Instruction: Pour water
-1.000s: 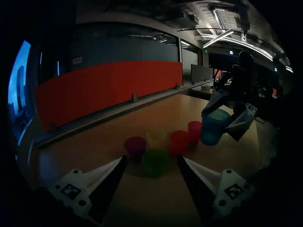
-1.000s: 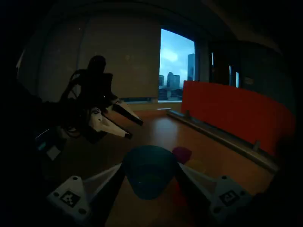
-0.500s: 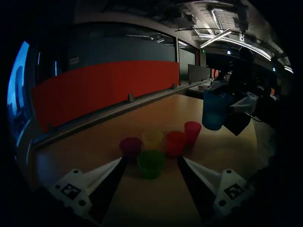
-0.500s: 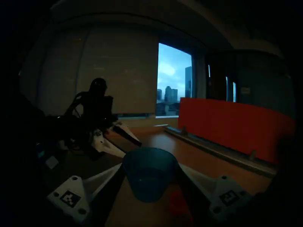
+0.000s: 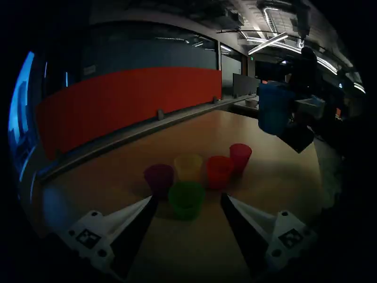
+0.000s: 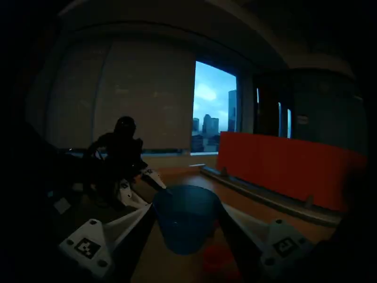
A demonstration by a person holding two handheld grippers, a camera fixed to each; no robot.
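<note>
Blue cup [image 6: 186, 219] seemingly upright, rim up.

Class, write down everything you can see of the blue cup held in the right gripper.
The blue cup is a plain tapered tumbler, wider at its open rim, seemingly translucent plastic. It is roughly upright, off the table, clamped between the jaws of the right gripper. Liquid may lie inside; the dim light leaves that unsure. In the left gripper view it hangs higher than the small coloured cups.
</note>
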